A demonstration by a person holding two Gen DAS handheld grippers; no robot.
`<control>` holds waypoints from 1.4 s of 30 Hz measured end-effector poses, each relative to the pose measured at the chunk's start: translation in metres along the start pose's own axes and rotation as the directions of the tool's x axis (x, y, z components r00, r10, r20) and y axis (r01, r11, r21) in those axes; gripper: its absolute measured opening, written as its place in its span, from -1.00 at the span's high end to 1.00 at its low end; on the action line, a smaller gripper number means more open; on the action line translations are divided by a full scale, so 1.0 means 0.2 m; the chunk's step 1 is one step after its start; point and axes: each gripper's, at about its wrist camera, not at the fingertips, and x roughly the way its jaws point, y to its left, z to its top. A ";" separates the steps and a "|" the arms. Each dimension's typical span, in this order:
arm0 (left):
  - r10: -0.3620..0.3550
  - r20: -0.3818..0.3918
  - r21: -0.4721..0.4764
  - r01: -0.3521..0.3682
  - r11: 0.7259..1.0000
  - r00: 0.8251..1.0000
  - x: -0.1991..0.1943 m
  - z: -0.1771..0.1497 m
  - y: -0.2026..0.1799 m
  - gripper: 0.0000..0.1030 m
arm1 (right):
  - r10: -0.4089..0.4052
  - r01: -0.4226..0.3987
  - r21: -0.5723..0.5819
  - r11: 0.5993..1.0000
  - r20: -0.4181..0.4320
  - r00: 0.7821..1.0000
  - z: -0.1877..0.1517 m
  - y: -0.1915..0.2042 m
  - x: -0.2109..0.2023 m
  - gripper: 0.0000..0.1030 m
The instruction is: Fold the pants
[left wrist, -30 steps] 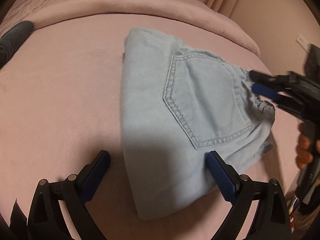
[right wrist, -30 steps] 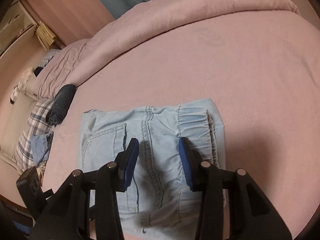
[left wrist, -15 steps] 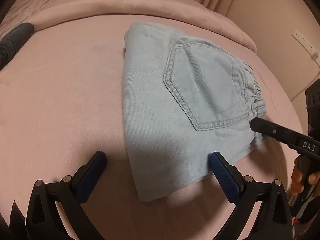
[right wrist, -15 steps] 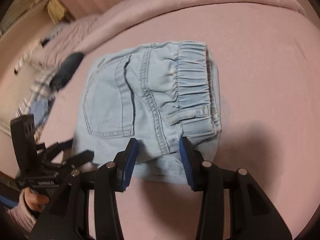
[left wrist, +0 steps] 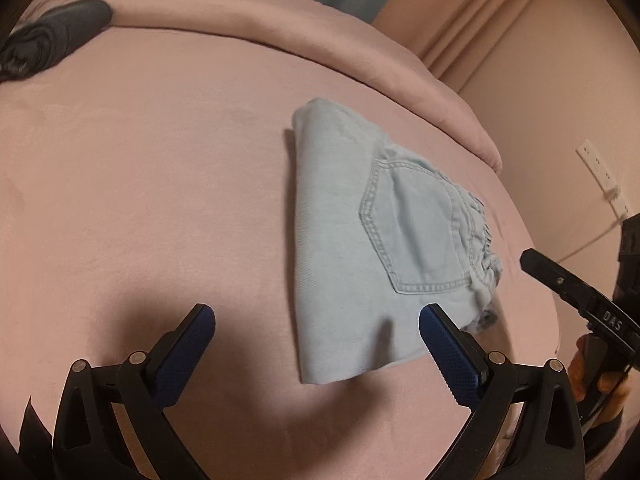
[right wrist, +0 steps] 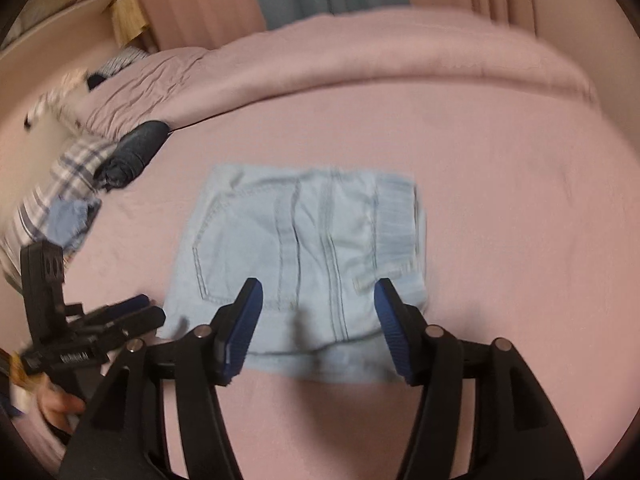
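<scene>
The pants (right wrist: 304, 264) lay folded into a compact rectangle, back pocket up, on the pink bed (right wrist: 500, 208), toward its near edge. The right gripper (right wrist: 318, 320) had just been widening its jaws, nothing between them. The left gripper (left wrist: 316, 344) stood spread, empty, beside the pants' corner.

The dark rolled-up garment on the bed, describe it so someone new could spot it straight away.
Start at the wide pink bed and find the folded light blue denim pants in its middle. Look past them toward the plaid pillow at the bed's edge. Beside it lies the dark charcoal rolled garment, the only dark, tube-shaped bundle there.
</scene>
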 end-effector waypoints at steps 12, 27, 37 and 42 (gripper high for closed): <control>0.009 -0.049 0.013 -0.008 1.000 0.999 0.03 -0.03 -0.02 -0.97 | 0.013 -0.012 -0.093 0.996 0.003 1.000 0.12 0.15 0.06 -0.22; -0.029 -0.108 0.055 0.036 0.998 0.994 0.15 0.01 -0.08 -0.97 | 0.136 -0.153 -0.224 0.963 -0.093 0.986 0.41 0.29 0.44 -0.22; -0.028 -0.116 0.088 0.038 0.995 0.993 0.17 0.02 -0.05 -0.58 | 0.190 -0.274 -0.263 0.925 -0.303 0.934 0.55 0.43 0.82 -0.25; -0.030 -0.118 0.092 0.041 0.995 0.993 0.19 0.04 -0.04 -0.41 | 0.259 -0.356 -0.165 0.920 -0.424 0.868 0.58 0.41 1.00 -0.23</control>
